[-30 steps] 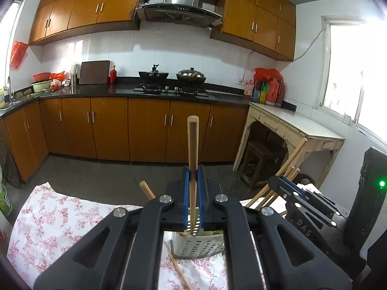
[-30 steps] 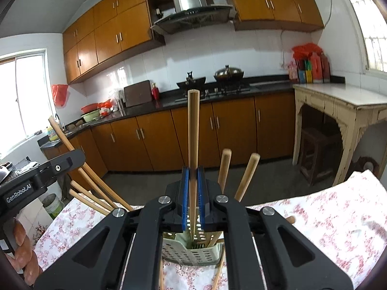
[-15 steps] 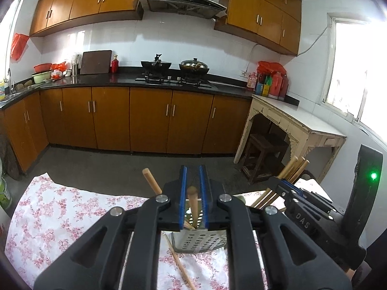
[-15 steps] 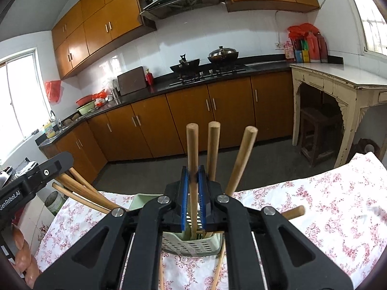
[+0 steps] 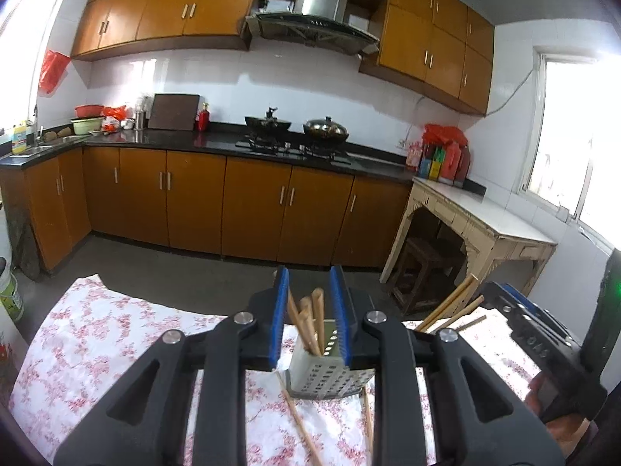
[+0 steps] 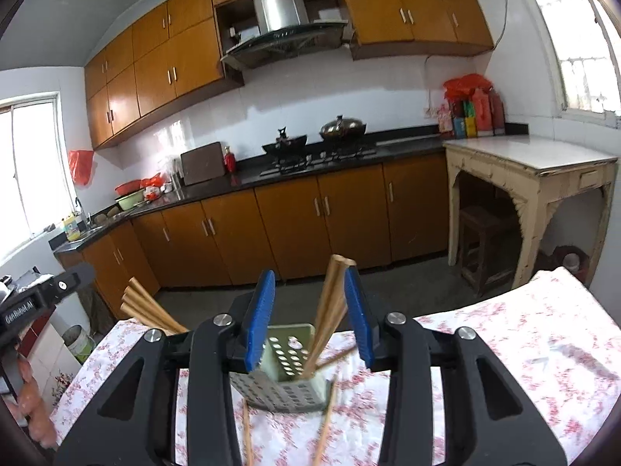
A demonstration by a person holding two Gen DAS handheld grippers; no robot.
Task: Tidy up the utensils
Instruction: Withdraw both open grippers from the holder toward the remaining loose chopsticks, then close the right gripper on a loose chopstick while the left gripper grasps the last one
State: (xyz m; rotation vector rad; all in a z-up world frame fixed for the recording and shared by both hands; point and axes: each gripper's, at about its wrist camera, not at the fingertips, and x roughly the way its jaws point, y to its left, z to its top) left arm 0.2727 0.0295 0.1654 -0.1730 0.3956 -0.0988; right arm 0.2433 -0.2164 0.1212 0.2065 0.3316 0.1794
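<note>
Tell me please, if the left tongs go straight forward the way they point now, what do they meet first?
Most likely the wooden sticks standing in the perforated holder. They show directly between the open left tongs, above the flowered cloth. Depth is unclear, so the holder's rim could come first.

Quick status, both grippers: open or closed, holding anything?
Left gripper: open, holding nothing; chopsticks stand in the holder.
Right gripper: open, holding nothing.
</note>
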